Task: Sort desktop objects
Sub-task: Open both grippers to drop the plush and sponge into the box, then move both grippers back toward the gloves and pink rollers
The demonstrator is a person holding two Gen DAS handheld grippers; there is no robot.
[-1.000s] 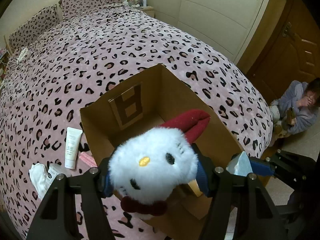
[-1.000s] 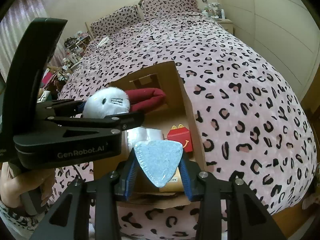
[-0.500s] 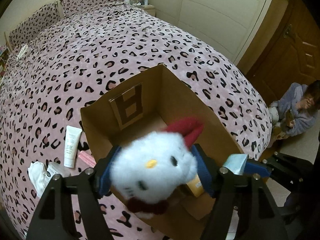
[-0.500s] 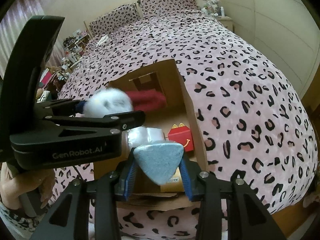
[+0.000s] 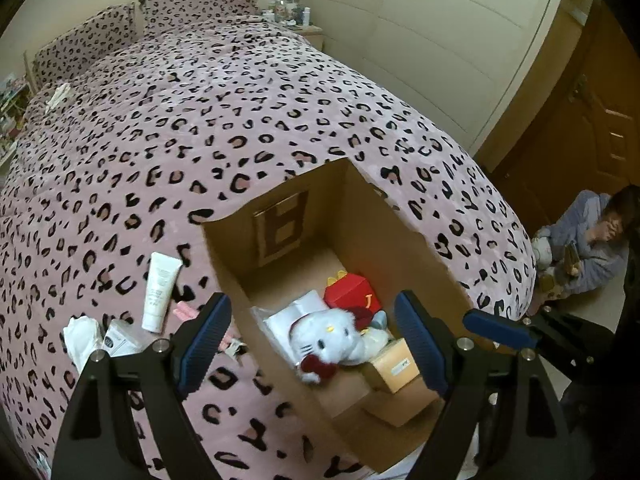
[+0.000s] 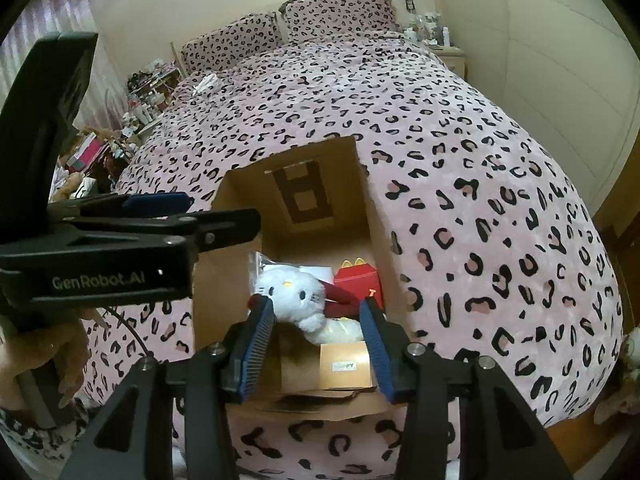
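An open cardboard box (image 5: 400, 236) (image 6: 362, 184) sits on the leopard-print bed. Inside it lies a white cat plush (image 5: 332, 340) (image 6: 292, 292) with a red bow, beside a red carton (image 5: 352, 294) (image 6: 358, 280), a clear plastic bag (image 5: 288, 314) and a small brown box (image 5: 394, 364) (image 6: 346, 364). A light blue piece (image 5: 379, 320) peeks out behind the plush. My left gripper (image 5: 316, 340) is open and empty above the box. My right gripper (image 6: 318, 336) is open and empty over the box's near edge.
Left of the box on the bed lie a white tube (image 5: 160, 290), a pink strip (image 5: 186, 312), a small white packet (image 5: 120, 338) and crumpled tissue (image 5: 80, 340). A person (image 5: 588, 240) sits on the floor by the door. A cluttered shelf (image 6: 140, 96) stands left of the bed.
Both grippers opened. The cat plush dropped from the left gripper into the box, and the light blue piece left the right gripper and fell into the box too.
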